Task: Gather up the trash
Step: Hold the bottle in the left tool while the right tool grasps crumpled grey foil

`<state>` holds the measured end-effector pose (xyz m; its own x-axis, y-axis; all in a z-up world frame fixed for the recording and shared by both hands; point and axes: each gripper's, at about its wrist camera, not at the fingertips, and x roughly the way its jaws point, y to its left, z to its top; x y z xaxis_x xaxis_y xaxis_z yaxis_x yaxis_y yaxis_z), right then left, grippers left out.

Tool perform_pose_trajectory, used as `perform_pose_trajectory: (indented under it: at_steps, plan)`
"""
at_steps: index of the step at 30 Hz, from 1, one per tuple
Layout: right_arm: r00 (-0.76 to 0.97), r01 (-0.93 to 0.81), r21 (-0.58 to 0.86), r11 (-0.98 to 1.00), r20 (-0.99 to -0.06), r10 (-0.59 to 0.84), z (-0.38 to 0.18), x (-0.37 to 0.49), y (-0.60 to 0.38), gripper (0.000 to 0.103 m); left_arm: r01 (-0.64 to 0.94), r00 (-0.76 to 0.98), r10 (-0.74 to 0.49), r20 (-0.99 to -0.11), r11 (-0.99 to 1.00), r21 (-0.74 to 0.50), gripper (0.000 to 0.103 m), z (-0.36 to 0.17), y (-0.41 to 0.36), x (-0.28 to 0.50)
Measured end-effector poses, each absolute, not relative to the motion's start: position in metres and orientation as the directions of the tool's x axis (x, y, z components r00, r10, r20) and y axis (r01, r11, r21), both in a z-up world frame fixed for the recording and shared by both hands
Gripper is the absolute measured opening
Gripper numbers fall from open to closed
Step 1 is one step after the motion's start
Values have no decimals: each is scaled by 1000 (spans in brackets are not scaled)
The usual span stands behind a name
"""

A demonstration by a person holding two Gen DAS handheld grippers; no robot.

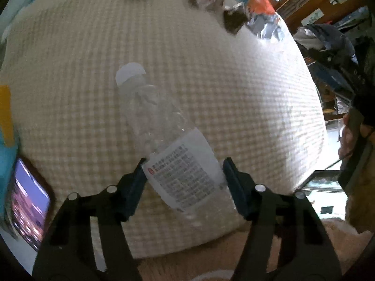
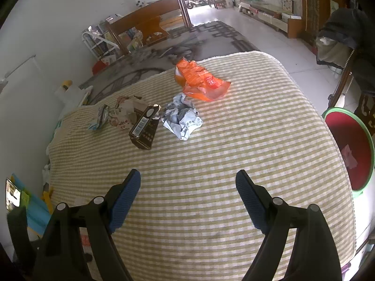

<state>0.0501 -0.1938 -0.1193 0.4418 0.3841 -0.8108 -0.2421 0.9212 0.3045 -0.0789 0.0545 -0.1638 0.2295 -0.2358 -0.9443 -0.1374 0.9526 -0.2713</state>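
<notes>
Left gripper [image 1: 184, 180] straddles the lower, labelled end of a clear plastic bottle [image 1: 161, 126]; the blue pads sit against both sides of the white label, so the jaws look closed onto it, though a tight pinch versus light contact cannot be told. Bottle runs away from the camera, white cap [image 1: 130, 72] at the far end, over the checked cloth [image 1: 234, 93]. Frame is motion-blurred; whether the bottle is lifted or resting on the cloth is unclear

Right gripper [image 2: 187, 196] hangs over bare cloth, jaws wide apart, holding nothing

Remaining trash, right wrist view, grouped at the far side of the cloth:
- orange wrapper [image 2: 199, 79], farthest
- crumpled grey-white paper [image 2: 182, 119], just in front of it
- dark carton [image 2: 145, 128] with barcode, left of the paper
- floral scrap [image 2: 124, 112] and a small wrapper [image 2: 100, 117] farther left

Red basin with green rim [image 2: 349, 149] stands off the cloth's right edge, a pale scrap already in it; likely the drop point

Judgement: step in hand is carrying the bottle to the basin. A thin empty bottle buckles and slips, so keep pressure steady and moderate on the label band. Hold it near level, clear the cloth edge, release low over the basin. Right gripper is free for the paper ball next

A phone [image 1: 30, 201] lies lit at the left edge; leave it
</notes>
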Motion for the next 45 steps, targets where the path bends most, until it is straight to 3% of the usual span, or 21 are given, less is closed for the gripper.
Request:
perform_pose_trajectory:
  at_steps: [8, 15, 22, 28, 32, 35, 37, 39, 41, 45]
  plan:
    - [438, -226, 350, 909, -797, 416, -122, 85, -181, 81, -126, 310, -139, -940, 975, -186, 62, -158, 48, -40]
    - [435, -171, 364, 916, -806, 401, -129, 127, -174, 81, -196, 389, -208, -898, 933, -301, 83, -153, 59, -44]
    - [415, -235, 257, 938, -846, 335, -139, 145, -152, 81, -289, 511, -62, -857, 927, -240, 90, -141, 67, -54]
    - [378, -271, 271, 924, -853, 361, -147, 152, -143, 81, -308, 493, -68, -868, 919, -247, 92, -150, 65, -46]
    - [352, -282, 288, 915, -856, 378, -151, 154, -141, 80, -296, 420, 32, -907, 949, -104, 92, -156, 55, -37]
    - [356, -291, 309, 905, -844, 402, -150, 153, -141, 80, -295, 389, 9, -921, 948, -115, 92, -163, 55, -32]
    - [365, -305, 305, 902, -838, 407, -147, 152, -141, 72, -302, 385, -21, -923, 942, -147, 92, -164, 58, -31]
    - [370, -318, 295, 901, -836, 405, -145, 151, -140, 57, -314, 391, -32, -920, 935, -166, 92, -165, 60, -30]
    - [371, -339, 285, 897, -835, 405, -143, 149, -140, 35, -326, 397, -33, -917, 929, -175, 92, -166, 62, -29]
    - [361, -390, 271, 880, -835, 416, -140, 139, -140, 26, -337, 409, -36, -912, 923, -187, 96, -167, 60, -29]
